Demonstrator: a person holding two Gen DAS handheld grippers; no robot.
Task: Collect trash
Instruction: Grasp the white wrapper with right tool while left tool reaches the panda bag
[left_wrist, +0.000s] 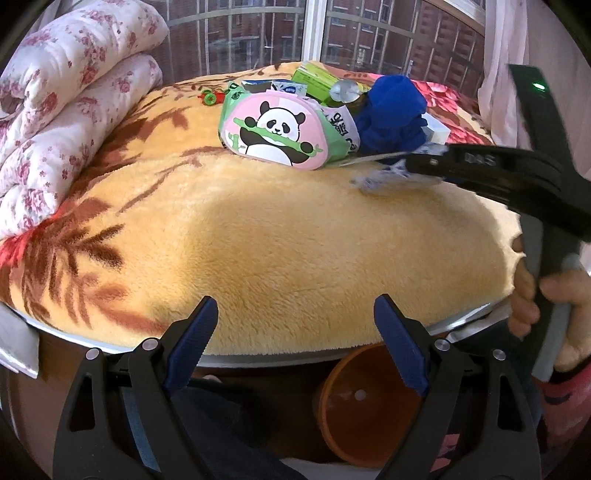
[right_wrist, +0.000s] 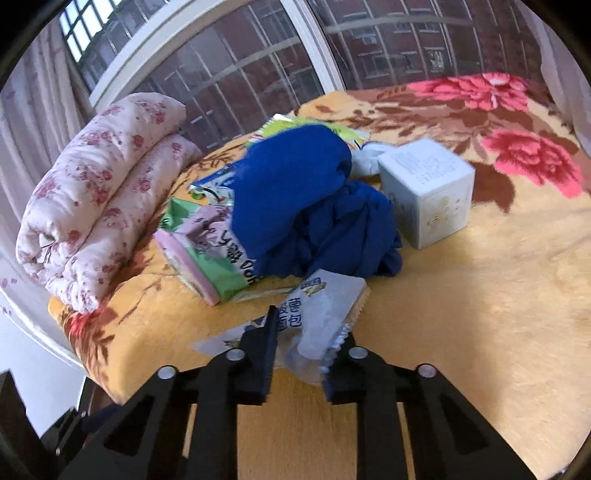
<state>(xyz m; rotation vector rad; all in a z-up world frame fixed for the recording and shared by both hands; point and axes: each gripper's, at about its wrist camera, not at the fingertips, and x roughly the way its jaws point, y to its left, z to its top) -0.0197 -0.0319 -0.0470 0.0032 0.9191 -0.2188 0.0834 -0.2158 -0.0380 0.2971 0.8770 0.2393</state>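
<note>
Now the right gripper (right_wrist: 297, 354) has its fingers (right_wrist: 264, 354) closed narrowly on a crinkled clear wrapper (right_wrist: 325, 317) printed with blue characters, lifted just above the bed (right_wrist: 461, 314); from the left wrist view the same gripper (left_wrist: 417, 166) reaches in from the right with the wrapper (left_wrist: 384, 173) blurred at its tip, and the person's hand (left_wrist: 543, 306) grips its handle.

Landmark: the blue cloth (right_wrist: 314, 210), bunched in a heap near the middle of the bed; the held wrapper hangs just in front of it. Left of the cloth and touching it lies a pink and green pack (right_wrist: 207, 251) (its face shows a panda (left_wrist: 273, 133) in the left view); behind the cloth sits more packaging, a green carton (left_wrist: 317, 77) among it, too jumbled to sort. Right of the cloth, close by, stands a white box (right_wrist: 428, 192), upright. Well to the left of the cloth a folded floral quilt (right_wrist: 99, 195) lies along the window side.

The left gripper (left_wrist: 295, 325) hangs at the near edge of the bed, well apart from the cloth, its blue-padded fingers (left_wrist: 195, 339) spread wide and holding nothing; below it, under the bed's edge, an orange pot (left_wrist: 365, 406) lies tilted on its side.
</note>
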